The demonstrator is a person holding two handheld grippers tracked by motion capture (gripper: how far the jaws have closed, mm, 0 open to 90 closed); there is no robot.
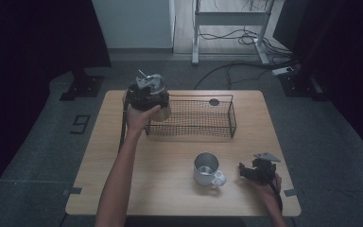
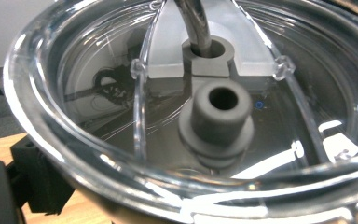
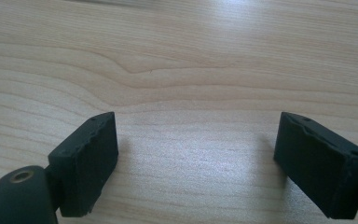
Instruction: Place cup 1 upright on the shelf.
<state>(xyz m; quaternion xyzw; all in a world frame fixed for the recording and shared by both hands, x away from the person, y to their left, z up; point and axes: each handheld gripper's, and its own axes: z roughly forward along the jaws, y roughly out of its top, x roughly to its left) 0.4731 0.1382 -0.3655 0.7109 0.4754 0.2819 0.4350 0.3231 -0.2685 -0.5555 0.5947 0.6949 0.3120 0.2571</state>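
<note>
Left gripper (image 1: 147, 94) is raised over the left end of the wire basket (image 1: 208, 124), at the far left of the table (image 1: 170, 189); it is clamped on a steel tumbler (image 1: 163, 106) with a clear lid (image 2: 121, 154); the jaws stand wide around the tumbler, which hangs at the basket's left end, its base at about rim level; whether it touches the wire cannot be told. In the left gripper view the lid sits right against the camera; a grey stopper (image 2: 221, 116) rises from its centre; a metal straw (image 2: 193, 23) passes through a grey collar behind the stopper; one black jaw shows at the lower left, pressed to the lid's rim.

The basket lies across the far half of the table, long side left to right; a small dark round item (image 1: 214, 101) lies at its far rim; what it is cannot be told.

A steel mug (image 1: 207, 169) stands upright on the near half of the table, mouth up, handle to the right; it is free of both grippers.

Right gripper (image 1: 259, 171) rests low on the table near the right edge, just right of the mug and apart from it; in the right gripper view its jaws stand apart over bare wood, nothing between them.
</note>
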